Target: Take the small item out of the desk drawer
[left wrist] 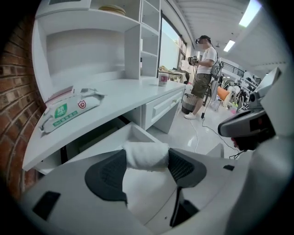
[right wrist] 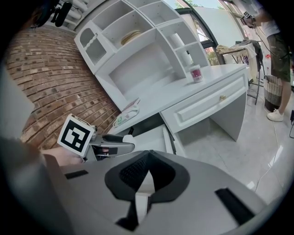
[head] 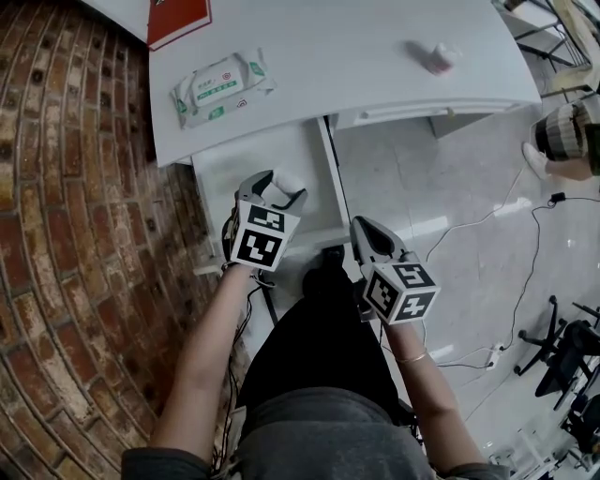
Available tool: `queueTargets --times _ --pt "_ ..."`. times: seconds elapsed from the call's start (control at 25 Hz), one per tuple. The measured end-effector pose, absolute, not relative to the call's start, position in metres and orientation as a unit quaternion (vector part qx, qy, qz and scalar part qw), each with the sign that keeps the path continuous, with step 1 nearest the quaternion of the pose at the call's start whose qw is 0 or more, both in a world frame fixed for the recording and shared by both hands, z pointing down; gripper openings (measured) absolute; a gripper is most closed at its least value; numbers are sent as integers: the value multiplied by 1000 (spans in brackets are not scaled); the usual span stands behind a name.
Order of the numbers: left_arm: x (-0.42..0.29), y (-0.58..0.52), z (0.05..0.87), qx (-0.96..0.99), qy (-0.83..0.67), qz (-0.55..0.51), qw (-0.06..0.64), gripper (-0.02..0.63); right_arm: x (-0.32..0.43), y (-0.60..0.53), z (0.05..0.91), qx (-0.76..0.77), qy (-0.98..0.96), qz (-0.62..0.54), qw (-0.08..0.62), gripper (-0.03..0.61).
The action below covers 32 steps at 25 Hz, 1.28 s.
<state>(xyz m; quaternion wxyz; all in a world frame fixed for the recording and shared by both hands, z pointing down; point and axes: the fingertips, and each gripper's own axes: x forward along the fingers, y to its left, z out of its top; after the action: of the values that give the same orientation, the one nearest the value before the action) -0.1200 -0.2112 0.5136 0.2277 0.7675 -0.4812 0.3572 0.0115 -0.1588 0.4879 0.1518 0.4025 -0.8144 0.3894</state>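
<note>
reference landmark: the white surface (head: 356, 66). a red-brown brick wall (head: 56, 234) runs along the surface's left side. a white shelf unit (right wrist: 138, 46) with open compartments stands on the rear of the surface. a glossy pale tiled floor (head: 441, 187) extends to the right of the surface. a dark wheeled chair base (head: 567, 342) stands well apart from it. beyond the far end of the surface, a tall window (left wrist: 171, 46) admits daylight. ceiling strip lights (left wrist: 250, 11) are lit.

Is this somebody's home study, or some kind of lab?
Probably a lab or workshop dressed as a study: a white desk against a brick wall, but cables trail over the glossy floor and another person stands among equipment beyond.
</note>
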Motion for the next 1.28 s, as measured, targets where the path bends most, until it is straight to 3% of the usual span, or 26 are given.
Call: queueTargets --times 1.28 --pt "-153 -115 421 721 -606 212 261 291 -14 -136 428 363 -866 308 152 3"
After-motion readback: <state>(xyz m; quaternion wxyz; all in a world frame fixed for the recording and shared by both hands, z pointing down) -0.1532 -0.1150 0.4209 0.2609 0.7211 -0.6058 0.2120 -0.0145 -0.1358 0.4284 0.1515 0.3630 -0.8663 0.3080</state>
